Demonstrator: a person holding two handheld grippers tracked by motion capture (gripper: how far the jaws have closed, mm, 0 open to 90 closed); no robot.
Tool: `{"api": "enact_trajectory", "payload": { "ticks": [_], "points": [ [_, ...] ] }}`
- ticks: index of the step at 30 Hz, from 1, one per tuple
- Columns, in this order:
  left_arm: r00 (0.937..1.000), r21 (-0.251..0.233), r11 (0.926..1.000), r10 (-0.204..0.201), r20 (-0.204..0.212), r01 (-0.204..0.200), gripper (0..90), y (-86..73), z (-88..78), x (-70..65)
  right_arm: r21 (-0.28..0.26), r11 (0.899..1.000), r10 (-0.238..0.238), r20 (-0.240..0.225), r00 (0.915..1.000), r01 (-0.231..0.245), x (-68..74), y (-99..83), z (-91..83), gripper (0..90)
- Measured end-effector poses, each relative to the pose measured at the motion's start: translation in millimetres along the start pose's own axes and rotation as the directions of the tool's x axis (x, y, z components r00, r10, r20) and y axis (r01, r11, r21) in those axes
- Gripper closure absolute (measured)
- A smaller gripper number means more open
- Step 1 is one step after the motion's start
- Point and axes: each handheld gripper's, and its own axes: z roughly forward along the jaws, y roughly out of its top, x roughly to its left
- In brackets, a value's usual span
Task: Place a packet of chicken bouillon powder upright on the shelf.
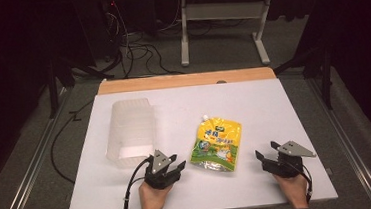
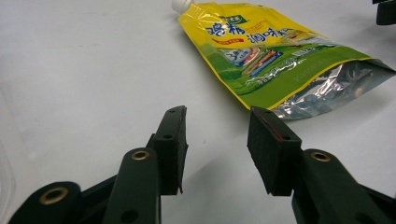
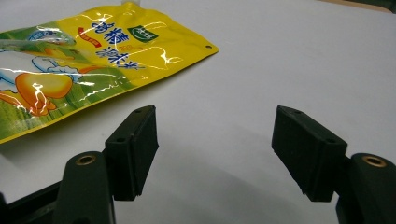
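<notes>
Pouch [image 1: 217, 144] flat beside perhaps empty clear bin [image 1: 130, 131]

- Spouted pouch [image 1: 216, 143]: yellow top, green lower band, blue lettering, white cap, silver base.
- Storage bin [image 1: 130, 131], left: translucent, whitish.
- Bench [image 1: 274, 107]: white top, tan far edge.
- Left tool [image 2: 217, 140] and right tool [image 3: 215, 149]: black jaws, brass rivets.

Chinese "鸡精调味料" on yellow pouch [image 2: 261, 51]
</notes>
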Motion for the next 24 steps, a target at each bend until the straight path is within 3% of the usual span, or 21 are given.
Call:
{"api": "enact_trajectory", "payload": {
  "ticks": [19, 24],
  "points": [
    [1.0000, -0.001, 1.0000, -0.003, -0.002, 0.003, 49.7, -0.1, 0.1, -0.5, 0.003, 1.000, -0.001, -0.003, 1.0000, 0.001, 0.3, 0.1, 0.4, 31.8],
    [0.9997, -0.004, 1.0000, -0.005, -0.025, 0.005, 47.1, 0.0, 0.0, -1.0, 0.001, 1.000, -0.005, -0.005, 1.0000, 0.005, -0.2, 0.1, 0.2, 31.8]
  ]
}}
